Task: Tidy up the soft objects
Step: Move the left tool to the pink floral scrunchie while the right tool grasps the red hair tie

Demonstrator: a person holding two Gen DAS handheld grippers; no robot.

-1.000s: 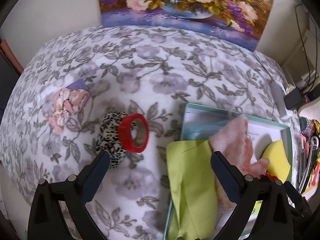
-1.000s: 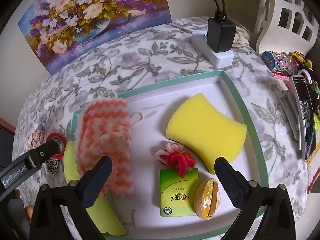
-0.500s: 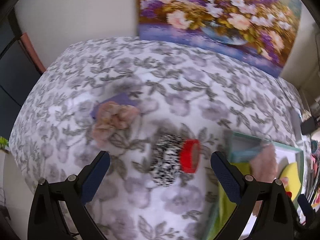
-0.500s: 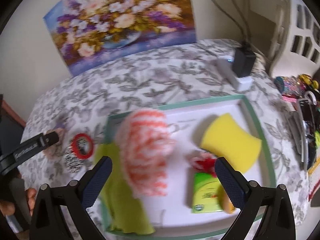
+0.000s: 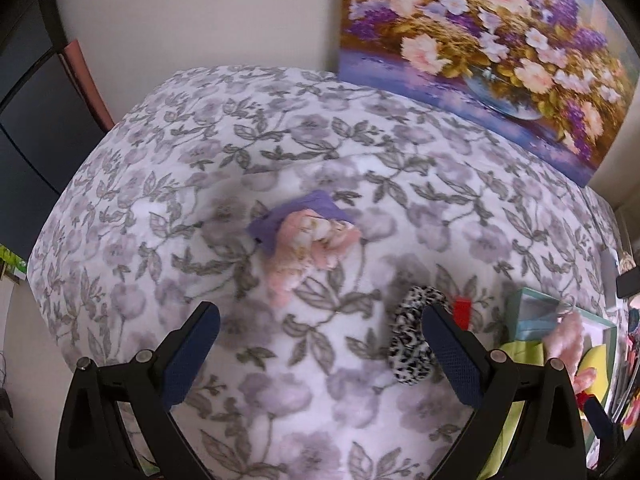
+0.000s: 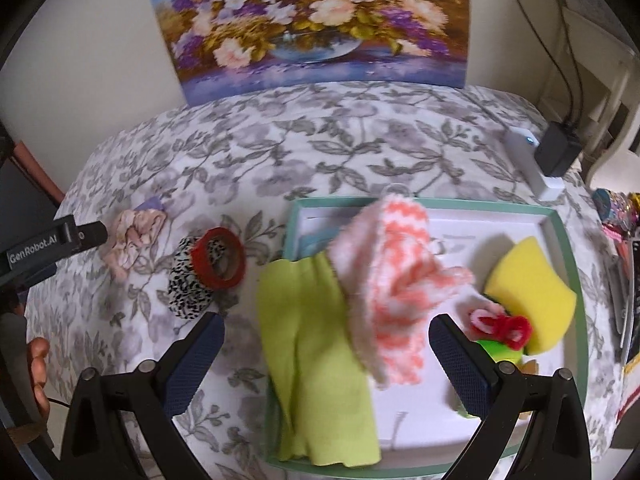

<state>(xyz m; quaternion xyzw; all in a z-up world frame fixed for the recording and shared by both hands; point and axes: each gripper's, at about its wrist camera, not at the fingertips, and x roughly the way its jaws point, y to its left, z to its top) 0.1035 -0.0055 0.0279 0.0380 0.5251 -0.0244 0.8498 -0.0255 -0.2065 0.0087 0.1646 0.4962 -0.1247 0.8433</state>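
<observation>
A crumpled pink floral cloth (image 5: 308,248) lies on a purple pad (image 5: 296,212) on the flowered tablecloth, ahead of my open left gripper (image 5: 320,336), whose fingers hold nothing. A leopard-print scrunchie (image 5: 412,340) with a red tape ring (image 5: 461,311) sits by the left gripper's right finger. In the right wrist view my open right gripper (image 6: 326,344) hovers over the green-rimmed tray (image 6: 568,248). The tray holds a lime cloth (image 6: 316,344), a pink-and-white fluffy cloth (image 6: 396,280), a yellow sponge (image 6: 528,280) and a red-pink pipe-cleaner tangle (image 6: 500,324). The scrunchie (image 6: 188,280), tape ring (image 6: 218,258) and pink floral cloth (image 6: 132,236) lie left of the tray.
A flower painting (image 6: 312,20) leans on the wall behind the table. A white power strip with a black charger (image 6: 556,152) sits at the back right. Small colourful items (image 6: 624,216) lie along the right edge. The left gripper's side (image 6: 44,244) and a hand (image 6: 38,372) show at left.
My left gripper has swung left, away from the tray, and now faces the pink floral cloth. The right wrist view has shifted left, and the fluffy cloth now lies rumpled across the lime cloth.
</observation>
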